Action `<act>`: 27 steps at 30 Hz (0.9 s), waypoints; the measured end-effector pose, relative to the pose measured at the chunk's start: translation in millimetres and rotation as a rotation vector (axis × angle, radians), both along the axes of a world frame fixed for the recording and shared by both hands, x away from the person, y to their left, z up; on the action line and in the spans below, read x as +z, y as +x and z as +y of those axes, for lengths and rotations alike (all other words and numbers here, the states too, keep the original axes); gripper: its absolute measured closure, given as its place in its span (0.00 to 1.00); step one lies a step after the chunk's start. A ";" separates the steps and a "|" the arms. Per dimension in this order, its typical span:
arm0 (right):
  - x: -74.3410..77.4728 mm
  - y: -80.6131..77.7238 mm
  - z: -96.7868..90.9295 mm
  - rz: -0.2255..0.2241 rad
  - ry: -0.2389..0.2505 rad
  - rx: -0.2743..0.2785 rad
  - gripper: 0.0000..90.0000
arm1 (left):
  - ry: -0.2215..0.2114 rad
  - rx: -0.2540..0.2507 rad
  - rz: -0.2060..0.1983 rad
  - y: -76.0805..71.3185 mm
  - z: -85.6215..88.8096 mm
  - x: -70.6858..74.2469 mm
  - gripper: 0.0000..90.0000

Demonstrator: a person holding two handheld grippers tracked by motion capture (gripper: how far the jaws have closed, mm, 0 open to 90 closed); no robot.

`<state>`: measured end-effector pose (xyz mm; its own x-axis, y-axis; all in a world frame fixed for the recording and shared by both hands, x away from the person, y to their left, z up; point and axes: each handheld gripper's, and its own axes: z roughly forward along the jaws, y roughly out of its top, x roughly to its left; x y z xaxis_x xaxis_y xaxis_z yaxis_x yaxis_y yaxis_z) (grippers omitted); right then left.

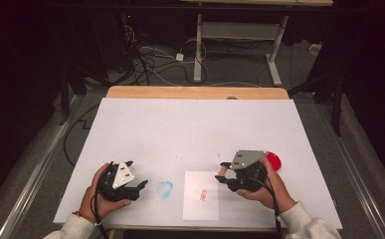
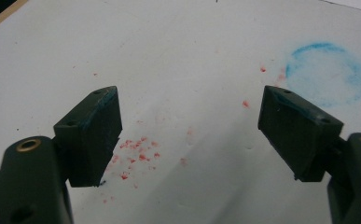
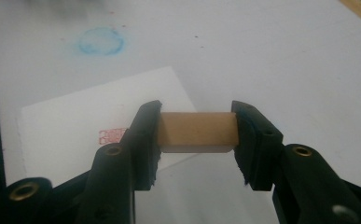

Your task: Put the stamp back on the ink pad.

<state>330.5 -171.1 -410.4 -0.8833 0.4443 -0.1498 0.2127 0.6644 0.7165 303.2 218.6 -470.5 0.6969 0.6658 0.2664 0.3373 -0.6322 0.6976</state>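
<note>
**Stamp held over the paper, ink pad behind the right hand**

The right gripper [image 3: 197, 140] is clamping a wooden stamp block [image 3: 197, 130] crosswise between its jaws, long axis spanning pad to pad, and is hanging just above the right edge of the white paper sheet [image 1: 201, 195]. The red stamped mark [image 3: 112, 136] is lying to its left; the red ink pad [image 1: 274, 160] is sitting just beyond the right hand. The left gripper [image 2: 190, 135] is resting empty with its jaws wide apart, farther off, near the blue ring stain [image 2: 329, 74].

red disc [image 1: 274, 161] half hidden behind right gripper [image 1: 223, 173] | stamp mark [image 3: 112, 136] on paper [image 3: 71, 126] too small to read | wooden block [image 3: 197, 131] underside hidden
</note>
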 end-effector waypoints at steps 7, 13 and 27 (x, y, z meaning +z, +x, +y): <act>7.4 5.1 -36.4 -0.039 0.002 -0.108 0.61 | 0.007 -0.003 0.001 0.2 -0.4 -0.2 0.23; 5.2 12.0 -70.1 -0.049 -0.015 -0.222 0.61 | 0.006 -0.004 0.001 0.3 -0.4 -0.2 0.23; -16.7 33.1 -106.7 -0.005 -0.053 -0.357 0.61 | 0.011 -0.005 0.007 1.0 -1.5 -1.0 0.23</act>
<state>363.6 -277.8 -427.1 -0.6731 0.7162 -0.1845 0.4346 0.5849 0.6849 304.1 217.0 -471.5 0.7023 0.6592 0.2686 0.3391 -0.6417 0.6879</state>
